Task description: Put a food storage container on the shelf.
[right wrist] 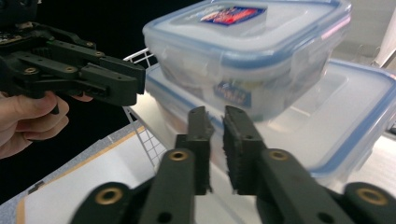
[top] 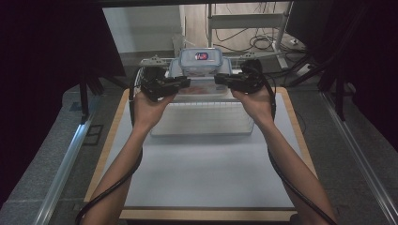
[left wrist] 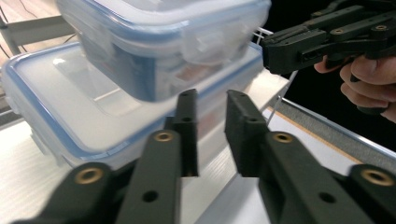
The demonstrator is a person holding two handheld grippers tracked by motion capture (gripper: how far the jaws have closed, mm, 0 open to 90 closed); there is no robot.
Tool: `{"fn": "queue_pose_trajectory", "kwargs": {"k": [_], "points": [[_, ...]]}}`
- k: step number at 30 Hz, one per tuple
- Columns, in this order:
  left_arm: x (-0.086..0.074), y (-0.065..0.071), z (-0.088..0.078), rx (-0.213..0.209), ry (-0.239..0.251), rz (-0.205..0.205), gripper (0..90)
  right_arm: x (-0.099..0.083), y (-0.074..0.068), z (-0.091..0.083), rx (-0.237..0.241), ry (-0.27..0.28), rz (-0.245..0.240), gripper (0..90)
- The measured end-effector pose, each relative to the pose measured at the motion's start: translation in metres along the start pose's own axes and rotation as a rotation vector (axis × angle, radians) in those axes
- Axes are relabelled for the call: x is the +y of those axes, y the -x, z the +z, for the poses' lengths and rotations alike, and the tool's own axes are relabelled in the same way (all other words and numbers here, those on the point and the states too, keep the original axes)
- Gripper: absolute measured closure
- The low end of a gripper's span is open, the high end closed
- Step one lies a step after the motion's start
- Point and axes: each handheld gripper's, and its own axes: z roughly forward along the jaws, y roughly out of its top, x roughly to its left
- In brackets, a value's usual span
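A person sits at a surface (top: 202, 173) with a light sheet on it and holds 2 black grippers, one in each hand. At the far end stands a white wire rack (top: 202, 119). On the rack lie 2 clear plastic boxes with blue-edged lids. The big box (left wrist: 60, 107) is at the bottom, and the small box (top: 201, 60) sits on top of it, with a red and blue sticker on its lid.

The left gripper (top: 180, 83) comes in from the left side of the stack, and the right gripper (top: 223, 79) comes in from the right. Their tips point at each other, with the boxes between them. It looks like the person wants to take the stack from both sides at once, so it stays flat and the top box does not slide off.

In the left gripper view, the jaws stand a little apart with a thin gap, and nothing is between them. They are very near the edge of the big box, but I cannot tell if they touch it. In the right gripper view, it is much the same: a thin gap, nothing held, and the tips close to the big box.

The small box looks blurry in the left gripper view.
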Motion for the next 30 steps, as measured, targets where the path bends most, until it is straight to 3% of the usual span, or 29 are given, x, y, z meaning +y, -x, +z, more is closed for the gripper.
{"fn": "queue_pose_trajectory", "kwargs": {"k": [5,11,16,22,30], "points": [[-0.013,0.007,-0.003,-0.052,0.004,0.003,56.7,-0.01,-0.004,-0.006,0.005,0.003,-0.021,67.5],[-0.032,0.014,-0.008,-0.078,0.009,0.014,45.3,-0.023,-0.011,-0.013,0.015,-0.005,-0.039,58.8],[-0.048,0.021,-0.013,-0.071,0.012,0.039,36.9,-0.037,-0.017,-0.018,0.012,-0.017,-0.064,50.9],[-0.069,0.033,-0.016,-0.048,-0.022,0.088,28.7,-0.058,-0.023,-0.022,0.009,-0.032,-0.08,41.5],[-0.093,0.041,-0.02,-0.036,-0.037,0.085,19.1,-0.08,-0.029,-0.029,0.005,-0.056,-0.091,32.2]]}}
